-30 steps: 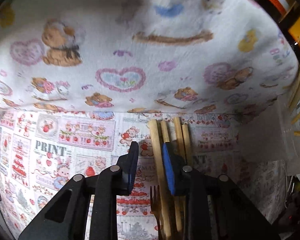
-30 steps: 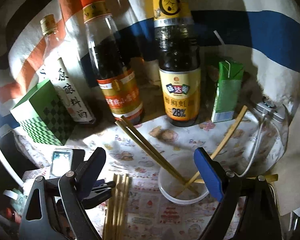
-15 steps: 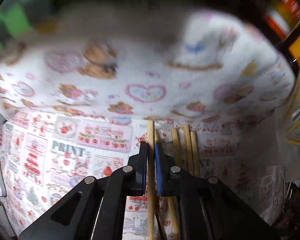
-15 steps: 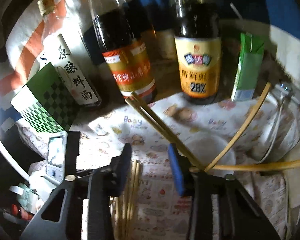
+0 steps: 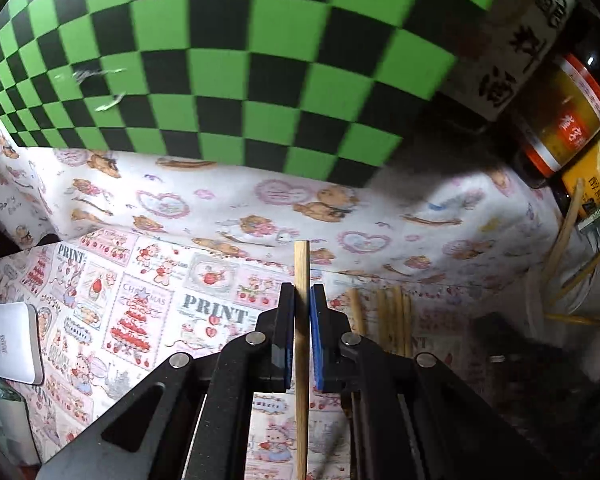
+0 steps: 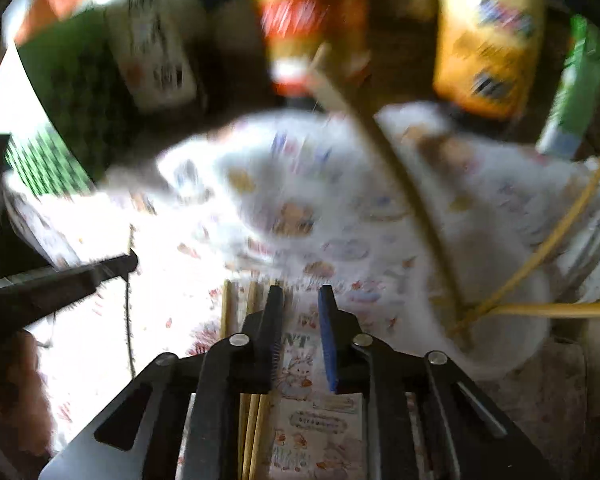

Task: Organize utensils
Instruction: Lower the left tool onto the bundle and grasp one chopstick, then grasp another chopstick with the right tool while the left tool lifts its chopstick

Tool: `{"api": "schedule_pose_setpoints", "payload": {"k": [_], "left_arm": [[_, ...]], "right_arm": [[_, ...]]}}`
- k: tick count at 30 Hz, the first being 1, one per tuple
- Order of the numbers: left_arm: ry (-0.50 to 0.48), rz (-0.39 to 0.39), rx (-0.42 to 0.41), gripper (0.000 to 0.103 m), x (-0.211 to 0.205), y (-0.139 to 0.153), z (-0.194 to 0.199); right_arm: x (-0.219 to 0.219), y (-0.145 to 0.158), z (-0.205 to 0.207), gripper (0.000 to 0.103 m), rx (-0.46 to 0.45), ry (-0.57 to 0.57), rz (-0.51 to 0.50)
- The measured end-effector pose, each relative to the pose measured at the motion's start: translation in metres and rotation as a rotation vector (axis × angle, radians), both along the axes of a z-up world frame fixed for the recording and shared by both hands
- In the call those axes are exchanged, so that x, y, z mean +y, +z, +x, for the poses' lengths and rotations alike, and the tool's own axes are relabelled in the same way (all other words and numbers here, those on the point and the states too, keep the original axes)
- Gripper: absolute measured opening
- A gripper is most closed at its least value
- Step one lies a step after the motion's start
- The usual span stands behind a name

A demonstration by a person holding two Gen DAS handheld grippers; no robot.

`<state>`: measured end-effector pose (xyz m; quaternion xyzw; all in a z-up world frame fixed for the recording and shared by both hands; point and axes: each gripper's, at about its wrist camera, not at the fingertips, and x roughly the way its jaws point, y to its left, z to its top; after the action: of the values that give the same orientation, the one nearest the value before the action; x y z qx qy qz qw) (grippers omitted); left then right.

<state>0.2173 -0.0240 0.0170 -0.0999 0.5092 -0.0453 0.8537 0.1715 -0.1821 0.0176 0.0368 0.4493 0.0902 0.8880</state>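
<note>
Between the blue pads of the left gripper point(image 5: 302, 336), a pale wooden chopstick point(image 5: 301, 360) is clamped above the printed cloth point(image 5: 140, 312), beside loose wooden chopsticks point(image 5: 392, 320). Through blur, the right gripper point(image 6: 299, 332) hangs slightly parted, empty, near a clear plastic cup point(image 6: 512, 356) holding chopsticks.

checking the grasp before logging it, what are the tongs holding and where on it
The left tongs pinch one wooden chopstick near its upper end, with a short tip sticking out past the pads. The right tongs hold nothing, jaws apart.
</note>
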Motion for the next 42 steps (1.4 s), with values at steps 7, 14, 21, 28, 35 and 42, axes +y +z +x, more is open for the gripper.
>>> {"api": "schedule_pose_setpoints", "payload": {"k": [7, 14, 21, 28, 35, 42], "left_arm": [[0.002, 0.023, 0.001, 0.007, 0.011, 0.004, -0.004], [0.024, 0.009, 0.022, 0.007, 0.023, -0.002, 0.001], [0.007, -0.020, 0.035, 0.007, 0.032, -0.004, 0.004], [0.024, 0.024, 0.027, 0.007, 0.032, 0.001, 0.001], [-0.034, -0.078, -0.084, 0.006, 0.021, 0.033, -0.019], [-0.023, -0.019, -0.249, 0.006, 0.019, 0.092, -0.062]], "right_arm": [[0.014, -0.045, 0.014, 0.015, 0.021, 0.043, 0.010], [0.013, -0.061, 0.025, 0.012, 0.055, 0.049, 0.051], [0.019, -0.071, 0.027, 0.011, 0.068, 0.023, 0.013], [0.022, -0.074, 0.028, 0.011, 0.075, 0.028, 0.032], [0.025, -0.081, 0.032, 0.011, 0.082, 0.009, 0.028], [0.037, -0.086, 0.029, 0.008, 0.041, 0.006, -0.012]]}}
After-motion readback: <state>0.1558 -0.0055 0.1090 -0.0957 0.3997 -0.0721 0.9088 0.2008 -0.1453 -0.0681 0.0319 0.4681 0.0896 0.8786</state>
